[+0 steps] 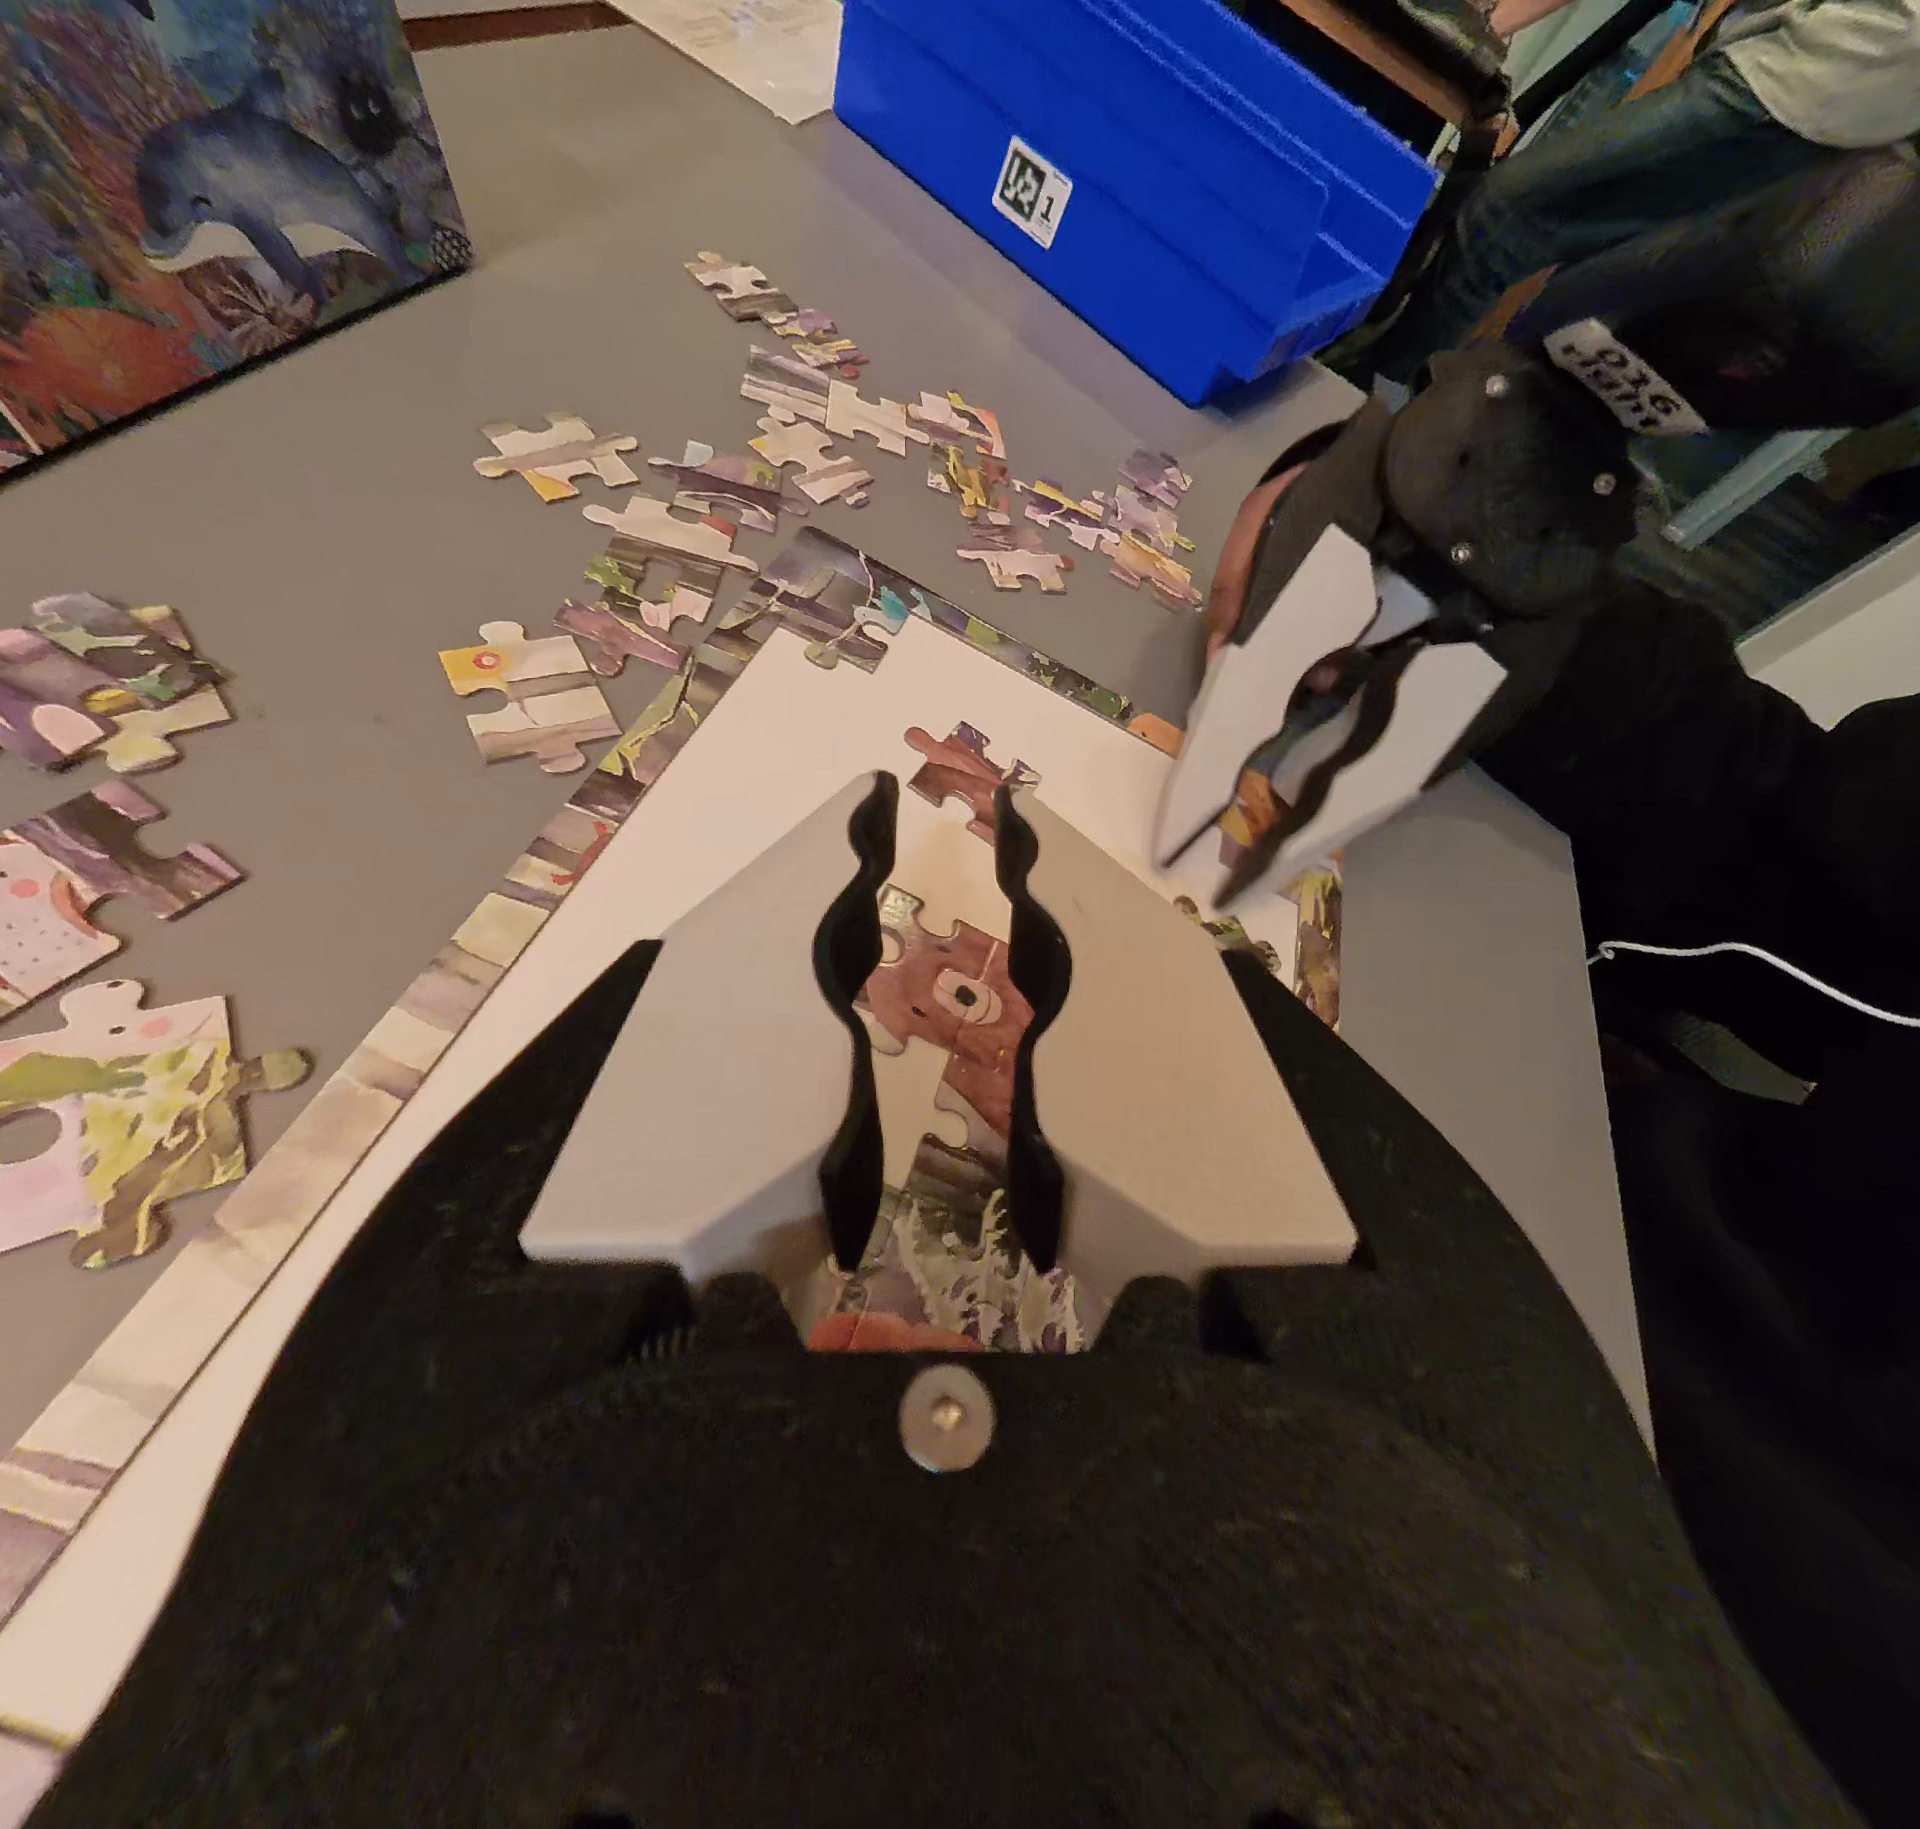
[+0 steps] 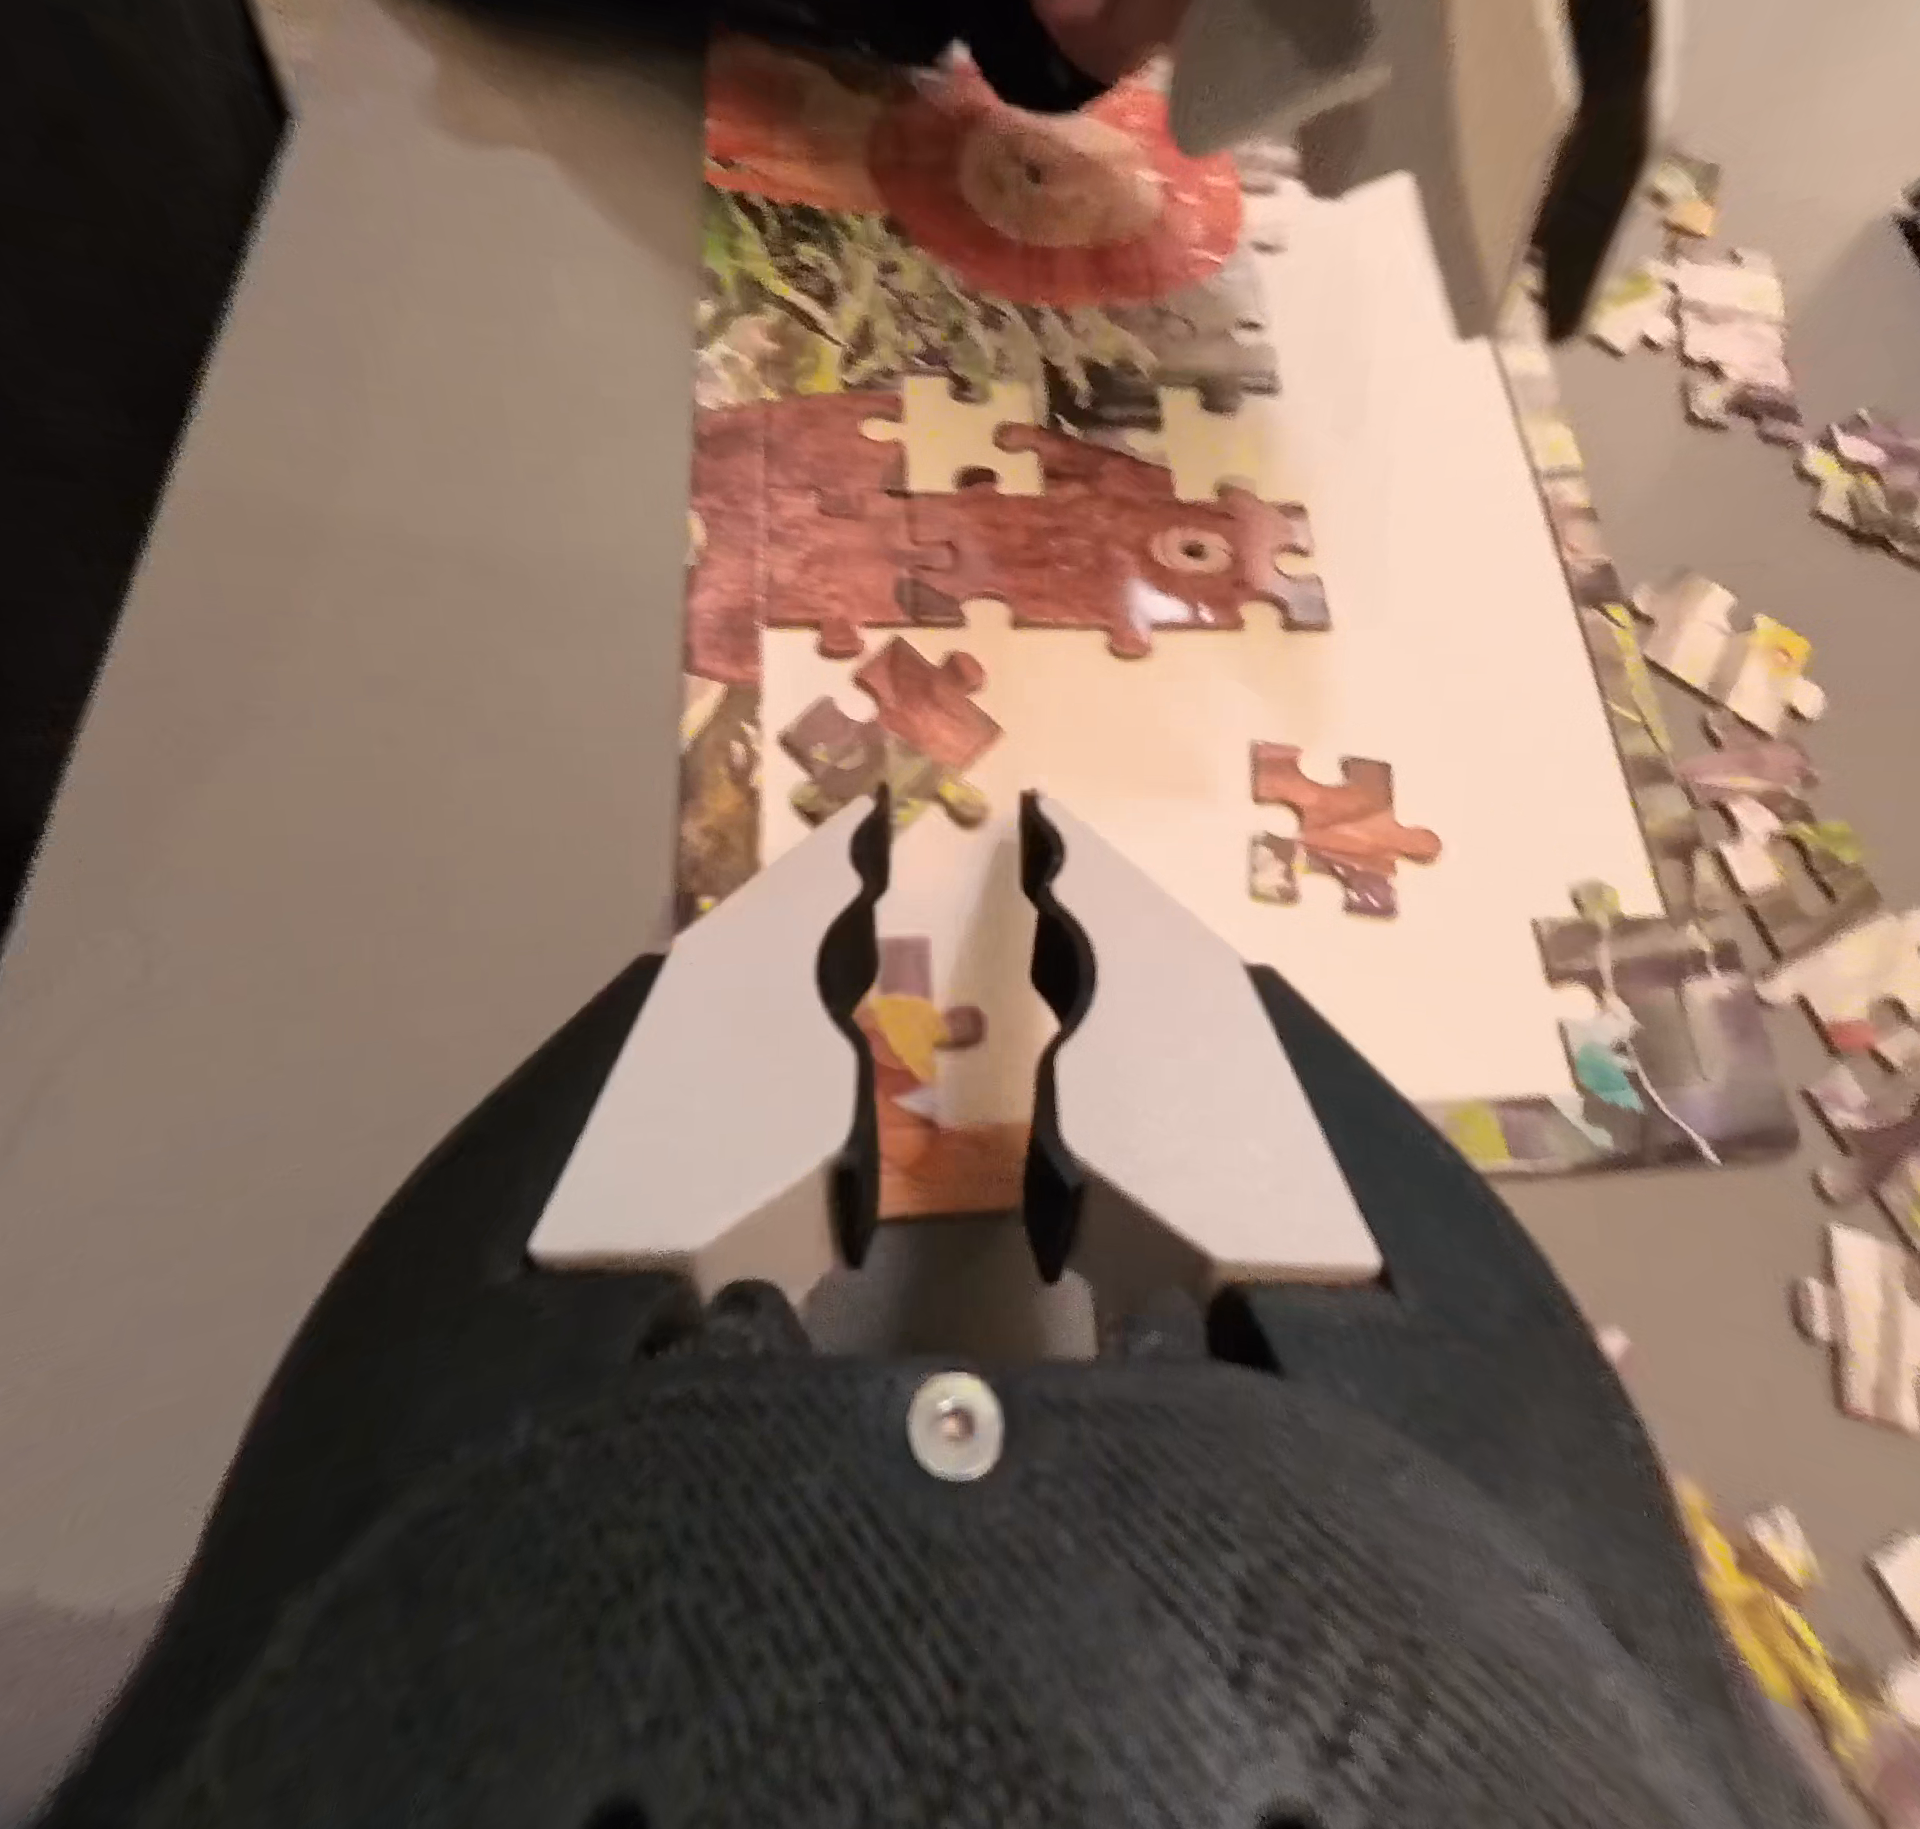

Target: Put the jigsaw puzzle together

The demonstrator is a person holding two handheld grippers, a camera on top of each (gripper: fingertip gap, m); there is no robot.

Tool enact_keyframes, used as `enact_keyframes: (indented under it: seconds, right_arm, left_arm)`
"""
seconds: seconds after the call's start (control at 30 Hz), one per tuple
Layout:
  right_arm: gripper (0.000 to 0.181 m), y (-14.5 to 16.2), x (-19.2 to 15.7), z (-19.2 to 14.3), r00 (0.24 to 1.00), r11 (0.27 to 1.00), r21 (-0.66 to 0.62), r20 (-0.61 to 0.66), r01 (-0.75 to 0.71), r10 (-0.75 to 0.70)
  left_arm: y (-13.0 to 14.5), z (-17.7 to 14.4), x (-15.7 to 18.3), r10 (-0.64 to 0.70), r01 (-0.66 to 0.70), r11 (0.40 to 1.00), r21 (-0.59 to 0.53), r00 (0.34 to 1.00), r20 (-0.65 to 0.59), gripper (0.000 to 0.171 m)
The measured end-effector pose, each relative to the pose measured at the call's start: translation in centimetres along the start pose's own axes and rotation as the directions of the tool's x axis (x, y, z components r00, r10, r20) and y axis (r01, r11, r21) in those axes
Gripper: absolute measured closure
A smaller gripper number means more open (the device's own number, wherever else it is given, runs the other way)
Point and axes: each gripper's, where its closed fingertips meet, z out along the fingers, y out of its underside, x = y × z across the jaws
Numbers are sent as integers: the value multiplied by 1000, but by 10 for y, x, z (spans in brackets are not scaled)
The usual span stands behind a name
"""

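Observation:
A white puzzle board (image 1: 790, 740) holds a part-built picture: a brown bear block (image 1: 935, 1000) and a partial border. My left gripper (image 1: 943, 800) is open and empty, hovering over the bear block, with a loose brown piece (image 1: 966, 766) just past its tips. My right gripper (image 1: 1195, 870) hangs over the board's right side. In the right wrist view it (image 2: 956, 805) is open and empty, tips just short of a loose brown-and-purple piece (image 2: 894, 730). Another loose brown piece (image 2: 1330, 823) lies on the bare board (image 2: 1403, 584). The built brown block (image 2: 987, 553) and a red mushroom (image 2: 1049, 190) lie beyond.
Several loose pieces (image 1: 831, 429) are scattered on the grey table (image 1: 364, 532) beyond and left of the board. The puzzle box (image 1: 208, 169) stands at far left, a blue bin (image 1: 1122, 138) at the back. A person (image 1: 1766, 65) is behind it. The grippers' ends are close to 12 cm from one another.

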Motion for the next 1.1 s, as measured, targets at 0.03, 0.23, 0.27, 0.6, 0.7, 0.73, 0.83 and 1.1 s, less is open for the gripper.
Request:
enact_keyframes:
  seconds: [0.03,0.23,0.27,0.6,0.7,0.73,0.83,1.1]
  right_arm:
    - [157,-1,-5,2,1000,1000,2,25,4,-4]
    - [148,-4,-15,7,994,999,-17,92,-50,51]
    - [148,-4,-15,7,995,999,-17,91,-47,48]
    - [151,-4,-15,8,993,998,-22,92,-66,68]
    - [153,-5,-14,9,991,995,-28,95,-96,99]
    - [154,-5,-12,9,991,995,-28,89,-97,99]
    - [153,-4,-3,9,993,994,-30,40,-109,110]
    - [157,3,37,6,960,972,-34,-168,-233,225]
  left_arm:
    - [-1,-1,0,0,0,1000,5,1000,2,156]
    - [-2,-2,0,8,-8,1000,6,1000,5,156]
    - [-2,-2,0,9,-9,1000,5,1000,6,156]
    - [1,1,1,10,-10,1000,-3,1000,3,156]
    - [1,2,2,20,-20,1000,4,1000,0,157]
    - [1,3,2,22,-22,1000,4,1000,0,157]
    - [0,2,1,27,-27,1000,11,1000,2,157]
    - [-1,0,-6,33,-34,999,21,999,35,157]
